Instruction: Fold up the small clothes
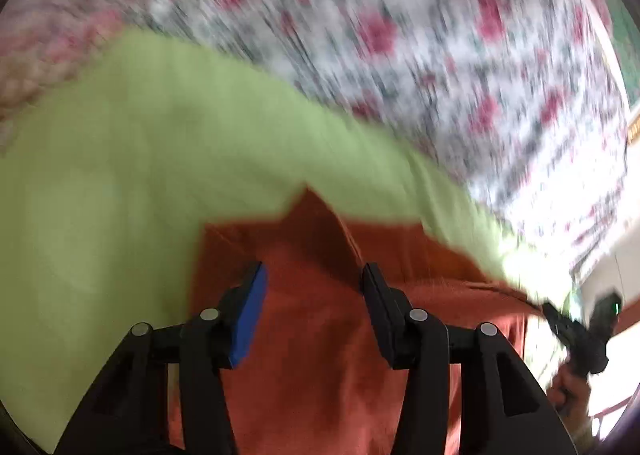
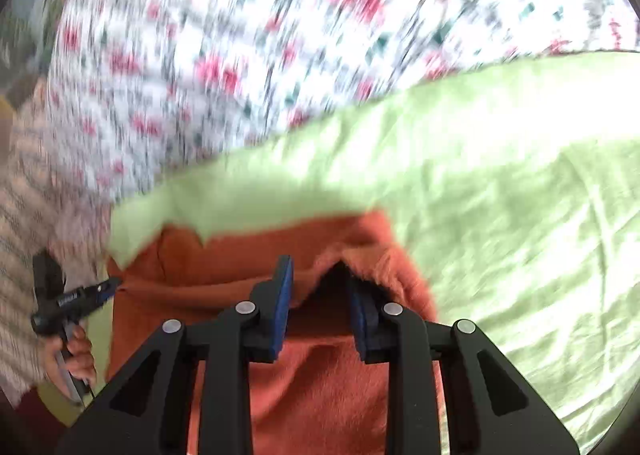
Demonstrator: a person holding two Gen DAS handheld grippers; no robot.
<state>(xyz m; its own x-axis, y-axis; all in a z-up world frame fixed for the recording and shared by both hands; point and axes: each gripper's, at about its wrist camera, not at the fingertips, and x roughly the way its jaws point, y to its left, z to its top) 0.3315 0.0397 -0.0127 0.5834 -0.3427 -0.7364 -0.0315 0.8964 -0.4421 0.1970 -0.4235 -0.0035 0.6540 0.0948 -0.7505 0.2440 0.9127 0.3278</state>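
Observation:
An orange fleecy garment (image 1: 320, 355) lies on a light green cloth (image 1: 120, 175), right below both grippers. My left gripper (image 1: 312, 287) hangs over it, open, its pads clear of the fabric and nothing between them. My right gripper (image 2: 320, 283) is also open, with a gap between its blue pads. A fuzzy flap of the orange garment (image 2: 320, 383) lies over the tip of its right finger (image 2: 360, 307), and a dark fold shows under that flap. Both views are blurred.
The green cloth (image 2: 500, 195) is spread over a white sheet with red flowers (image 2: 240, 35). A hand (image 2: 76, 351) in a knitted pinkish sleeve (image 2: 24, 195) holds the left gripper at the far left; the other hand (image 1: 568, 387) shows at the lower right.

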